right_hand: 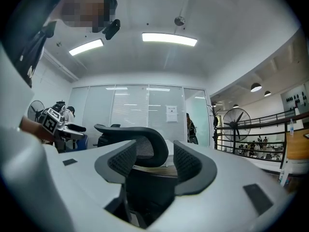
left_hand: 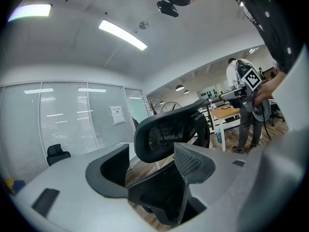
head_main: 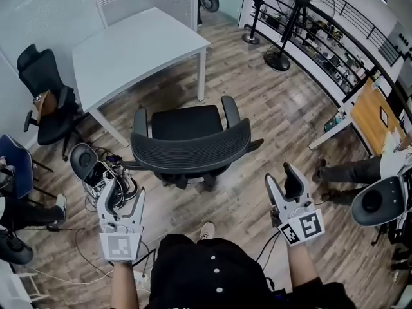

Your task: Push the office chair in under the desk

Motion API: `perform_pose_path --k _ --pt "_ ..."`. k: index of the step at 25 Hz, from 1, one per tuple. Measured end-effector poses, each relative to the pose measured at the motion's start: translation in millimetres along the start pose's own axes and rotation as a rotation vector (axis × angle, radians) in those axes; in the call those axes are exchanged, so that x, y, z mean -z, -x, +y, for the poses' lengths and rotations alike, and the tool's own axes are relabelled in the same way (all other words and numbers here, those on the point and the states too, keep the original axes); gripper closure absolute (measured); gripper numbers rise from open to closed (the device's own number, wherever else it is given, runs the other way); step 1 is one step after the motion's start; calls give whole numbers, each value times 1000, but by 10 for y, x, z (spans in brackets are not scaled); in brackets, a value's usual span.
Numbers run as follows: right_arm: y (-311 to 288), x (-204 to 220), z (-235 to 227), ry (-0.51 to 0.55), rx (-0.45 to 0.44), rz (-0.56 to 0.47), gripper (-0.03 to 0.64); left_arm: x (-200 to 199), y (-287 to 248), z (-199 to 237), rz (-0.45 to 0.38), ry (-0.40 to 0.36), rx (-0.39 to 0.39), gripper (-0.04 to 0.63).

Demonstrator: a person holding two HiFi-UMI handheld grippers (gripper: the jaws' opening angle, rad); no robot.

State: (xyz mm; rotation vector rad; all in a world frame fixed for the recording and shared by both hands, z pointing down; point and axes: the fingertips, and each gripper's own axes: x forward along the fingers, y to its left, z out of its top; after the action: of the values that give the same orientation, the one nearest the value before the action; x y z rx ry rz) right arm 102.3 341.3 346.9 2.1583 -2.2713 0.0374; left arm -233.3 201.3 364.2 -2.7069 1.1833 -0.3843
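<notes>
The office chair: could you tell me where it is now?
Head view, centre: the office chair stands just short of the white desk, not yet under it, backrest facing the camera.

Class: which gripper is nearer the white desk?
Left. The left gripper is behind the office chair's left side, below the white desk's near leg; the right gripper is behind its right side, farther off.

Bright, even light from ceiling strip lamps (right_hand: 169,38); fisheye bending at edges, sharp focus

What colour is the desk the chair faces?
White desk, clearest in the head view.
</notes>
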Motion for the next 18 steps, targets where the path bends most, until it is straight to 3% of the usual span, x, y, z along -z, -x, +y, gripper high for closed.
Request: perform_pose_path --k 13,18 --pt "-253 303 41 43 -63 75 359 238 -278 -213 44 -12 81 298" --pt "-443 458 112 106 -106 126 360 369 -413 -286 72 -96 137 298"
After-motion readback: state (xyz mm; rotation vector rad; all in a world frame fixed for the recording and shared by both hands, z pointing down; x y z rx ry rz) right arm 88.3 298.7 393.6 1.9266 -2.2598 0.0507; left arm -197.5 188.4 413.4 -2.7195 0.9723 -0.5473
